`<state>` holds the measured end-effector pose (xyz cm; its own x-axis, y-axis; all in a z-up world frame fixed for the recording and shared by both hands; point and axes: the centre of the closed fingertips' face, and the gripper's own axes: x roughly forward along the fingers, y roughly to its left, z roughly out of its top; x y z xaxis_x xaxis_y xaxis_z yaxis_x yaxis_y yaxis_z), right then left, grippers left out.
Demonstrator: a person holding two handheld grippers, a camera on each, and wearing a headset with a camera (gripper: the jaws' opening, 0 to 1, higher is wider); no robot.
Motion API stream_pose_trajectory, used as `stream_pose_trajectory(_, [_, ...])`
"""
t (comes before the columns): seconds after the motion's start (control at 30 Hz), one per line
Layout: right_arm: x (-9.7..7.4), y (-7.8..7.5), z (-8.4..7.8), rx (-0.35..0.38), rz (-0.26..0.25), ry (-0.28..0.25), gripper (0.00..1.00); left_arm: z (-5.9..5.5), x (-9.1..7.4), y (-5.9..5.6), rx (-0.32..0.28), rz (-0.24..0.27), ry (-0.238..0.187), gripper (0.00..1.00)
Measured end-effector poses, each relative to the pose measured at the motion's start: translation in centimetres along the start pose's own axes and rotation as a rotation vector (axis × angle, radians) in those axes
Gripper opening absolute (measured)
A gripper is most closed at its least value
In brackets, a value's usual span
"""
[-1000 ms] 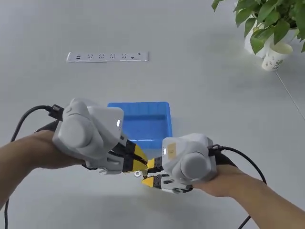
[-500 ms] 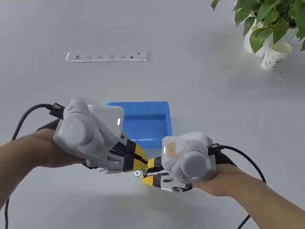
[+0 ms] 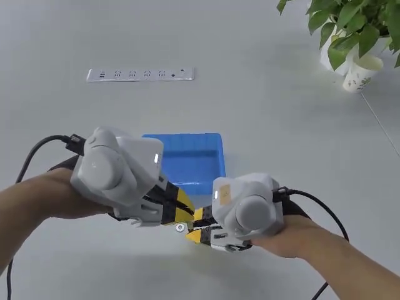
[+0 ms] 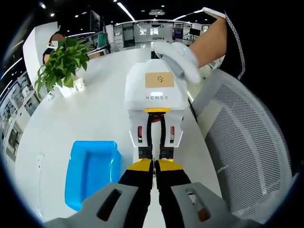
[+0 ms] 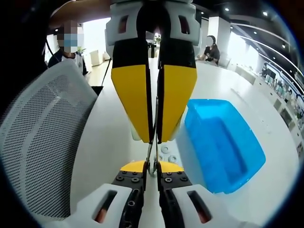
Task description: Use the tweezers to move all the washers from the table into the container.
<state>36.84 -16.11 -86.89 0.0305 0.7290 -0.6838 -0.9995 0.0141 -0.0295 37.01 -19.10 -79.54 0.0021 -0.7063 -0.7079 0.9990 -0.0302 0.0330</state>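
The left gripper (image 3: 182,209) is clenched on the tweezers (image 5: 152,152), whose thin metal legs run out between its yellow jaws. A washer (image 3: 180,227) lies on the table (image 3: 269,125) just beneath the meeting jaws. The right gripper view shows a few more beside it, near the blue container (image 3: 220,156). The right gripper (image 3: 197,226) pinches the tweezers' other end. This looks like a handover, so one side should hold firm until the other sits square across both legs, tips free and aimed at the washers.
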Motion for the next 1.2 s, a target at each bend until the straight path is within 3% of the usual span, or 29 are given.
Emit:
stream_pose_trajectory(0.4, [-0.6,-0.1,0.4,0.003,-0.003,-0.003,0.1,0.6,-0.5,0.1,0.01,0.001,0.0,0.06])
stream_pose_trajectory(1.2, [-3.1,-2.0,3.5,-0.046,-0.027,-0.018,0.1,3.1,-3.5,1.6,0.04,0.02,0.002,0.06])
